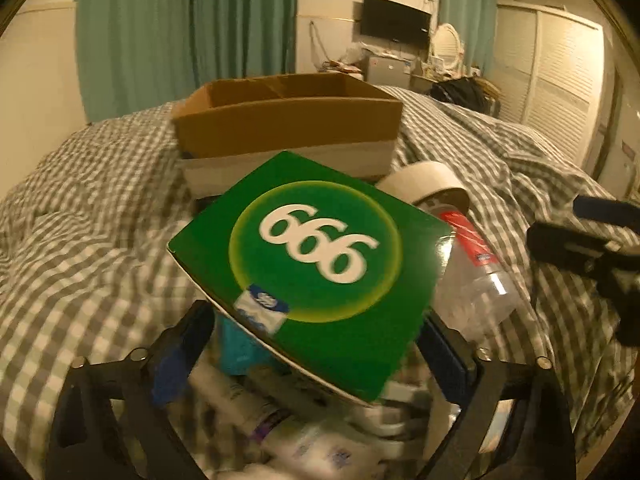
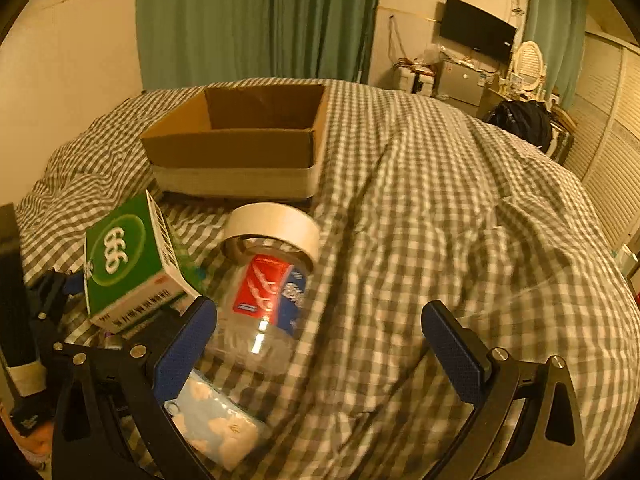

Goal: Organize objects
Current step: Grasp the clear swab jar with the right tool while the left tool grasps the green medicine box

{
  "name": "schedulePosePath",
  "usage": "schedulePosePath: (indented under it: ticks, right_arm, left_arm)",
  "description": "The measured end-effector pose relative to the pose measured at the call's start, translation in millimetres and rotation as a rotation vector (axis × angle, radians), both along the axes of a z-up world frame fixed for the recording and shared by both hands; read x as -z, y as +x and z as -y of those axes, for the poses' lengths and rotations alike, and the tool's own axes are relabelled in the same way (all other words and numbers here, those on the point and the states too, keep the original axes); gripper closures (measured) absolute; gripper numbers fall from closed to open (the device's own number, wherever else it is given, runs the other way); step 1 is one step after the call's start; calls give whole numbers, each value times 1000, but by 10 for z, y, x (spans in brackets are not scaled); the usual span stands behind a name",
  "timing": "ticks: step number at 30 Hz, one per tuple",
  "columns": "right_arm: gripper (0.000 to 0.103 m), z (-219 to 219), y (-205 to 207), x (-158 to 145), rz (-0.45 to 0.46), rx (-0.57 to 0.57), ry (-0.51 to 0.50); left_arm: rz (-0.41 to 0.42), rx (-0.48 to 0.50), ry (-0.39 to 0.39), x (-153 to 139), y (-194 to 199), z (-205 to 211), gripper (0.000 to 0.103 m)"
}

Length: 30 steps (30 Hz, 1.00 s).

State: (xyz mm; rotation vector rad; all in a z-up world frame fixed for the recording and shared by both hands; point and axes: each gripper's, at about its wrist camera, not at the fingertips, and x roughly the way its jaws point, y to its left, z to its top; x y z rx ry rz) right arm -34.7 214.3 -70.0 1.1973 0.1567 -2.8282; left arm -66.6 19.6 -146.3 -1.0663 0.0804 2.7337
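— What lies on the checked bedspread [image 2: 440,216]?
— Leftmost, the left gripper [image 1: 316,344] clamps a green "666" box [image 1: 312,264], lifted before the cardboard box [image 2: 240,140]. Next, a clear plastic jar [image 2: 272,280] lies sideways. The right gripper [image 2: 320,332] gapes wide, empty.

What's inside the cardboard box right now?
The cardboard box looks empty where visible: in the right wrist view only bare inner walls show. The left wrist view shows a divider splitting it. The near wall hides the floor, so flat items there cannot be ruled out.
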Motion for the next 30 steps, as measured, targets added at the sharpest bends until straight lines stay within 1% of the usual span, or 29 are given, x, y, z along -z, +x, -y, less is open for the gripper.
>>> schedulePosePath:
  ticks: [2,3,4,5,6,7,9,10,11,12,13,16,19,20,21,22,23,26,28,30]
  right_arm:
    - [0,110,-42,57,12,-26,11]
    - [0,164,-69,97,20,-40,18]
    - [1,228,-105,153,32,-54,27]
    - [3,276,-136,201,46,-65,32]
    - [8,312,-171,248,63,-75,32]
    - [11,351,-212,304,84,-88,32]
    - [13,397,-279,399,113,-101,35]
    - [18,404,-306,459,128,-106,35]
    - [21,395,-328,512,148,-102,34]
    - [30,358,-346,563,176,-109,18]
    - [30,314,-356,602,196,-114,-5]
    - [32,240,-324,587,196,-129,-26]
    - [34,163,-245,465,156,-129,-26]
    - [34,139,-215,406,141,-133,-29]
    - [35,136,-200,362,129,-133,-30]
    - [36,115,-172,299,111,-135,-30]
    - [36,101,-149,247,97,-136,-27]
    - [37,112,-92,125,55,-142,5]
    - [38,91,-44,40,28,-145,25]
    - [38,44,-21,-20,11,-146,30]
  left_arm:
    - [3,-40,21,-28,21,135,8]
    - [0,-34,40,-37,28,190,8]
    - [1,-48,61,-53,36,256,8]
    - [2,-65,71,-63,49,309,11]
    - [8,-80,77,-72,51,356,13]
    - [11,-85,87,-76,52,387,16]
    - [14,-88,106,-75,61,445,17]
    - [19,-90,111,-70,57,457,18]
    - [24,-88,115,-66,53,470,24]
    - [25,-86,117,-66,56,482,27]
    - [27,-84,113,-66,63,471,29]
    - [31,-81,97,-62,62,434,29]
    - [43,-95,80,-58,74,412,26]
    - [52,-104,76,-63,73,395,20]
    - [59,-115,74,-72,78,380,17]
    - [62,-134,73,-91,92,362,9]
    - [57,-149,77,-121,116,348,4]
    - [42,-164,95,-231,193,269,0]
    - [39,-183,110,-312,229,205,0]
    - [48,-218,143,-388,242,144,0]
